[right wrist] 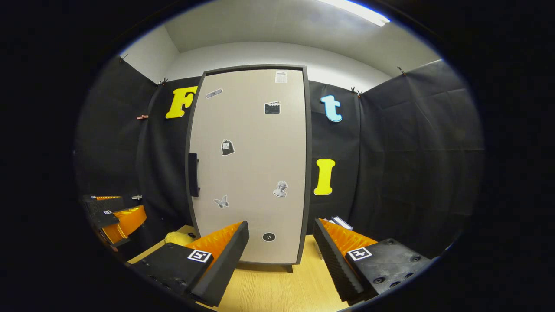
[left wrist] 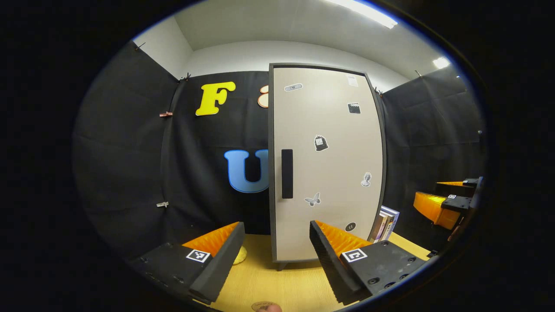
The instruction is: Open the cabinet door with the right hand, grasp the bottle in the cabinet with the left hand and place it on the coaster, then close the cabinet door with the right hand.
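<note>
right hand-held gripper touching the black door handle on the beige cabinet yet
Apart. In the right gripper view the right hand-held gripper hangs open with bare beige cabinet door between it and the black door handle.

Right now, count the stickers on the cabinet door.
7 on the door: bandage and label on top, clapperboard, bag, bust, butterfly, button lowest. Some may be hidden by the fingers.
</note>
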`<state>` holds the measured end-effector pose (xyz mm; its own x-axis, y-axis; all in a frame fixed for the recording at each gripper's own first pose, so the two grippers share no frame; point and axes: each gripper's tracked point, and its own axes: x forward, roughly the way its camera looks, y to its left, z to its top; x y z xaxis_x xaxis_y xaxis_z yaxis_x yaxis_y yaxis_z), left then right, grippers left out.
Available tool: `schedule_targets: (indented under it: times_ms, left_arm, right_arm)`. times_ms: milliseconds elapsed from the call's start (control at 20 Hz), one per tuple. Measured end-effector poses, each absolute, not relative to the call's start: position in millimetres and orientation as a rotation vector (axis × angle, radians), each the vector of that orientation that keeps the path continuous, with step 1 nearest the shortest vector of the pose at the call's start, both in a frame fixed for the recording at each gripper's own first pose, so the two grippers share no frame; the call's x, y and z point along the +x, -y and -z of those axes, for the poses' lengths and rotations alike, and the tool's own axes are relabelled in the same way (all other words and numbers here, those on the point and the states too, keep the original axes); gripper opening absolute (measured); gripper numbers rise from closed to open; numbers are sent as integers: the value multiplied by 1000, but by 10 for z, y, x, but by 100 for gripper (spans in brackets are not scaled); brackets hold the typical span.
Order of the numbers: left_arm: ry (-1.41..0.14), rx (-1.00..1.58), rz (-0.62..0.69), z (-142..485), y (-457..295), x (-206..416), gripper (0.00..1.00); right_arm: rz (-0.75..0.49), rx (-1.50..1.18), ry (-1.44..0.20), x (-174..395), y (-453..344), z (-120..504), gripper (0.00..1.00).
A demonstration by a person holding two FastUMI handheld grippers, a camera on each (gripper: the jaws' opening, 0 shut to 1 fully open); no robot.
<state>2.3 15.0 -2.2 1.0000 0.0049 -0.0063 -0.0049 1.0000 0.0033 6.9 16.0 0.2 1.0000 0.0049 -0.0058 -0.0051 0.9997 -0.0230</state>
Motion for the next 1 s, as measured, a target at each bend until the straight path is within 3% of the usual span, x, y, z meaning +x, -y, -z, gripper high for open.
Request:
schedule_targets:
  times_ms: [1000]
  left_arm:
    - [-60, -6, -130, 301, -1155, 197, 95]
  right_arm:
    - [-193, 37, 53, 1407, -2106, -278, 97]
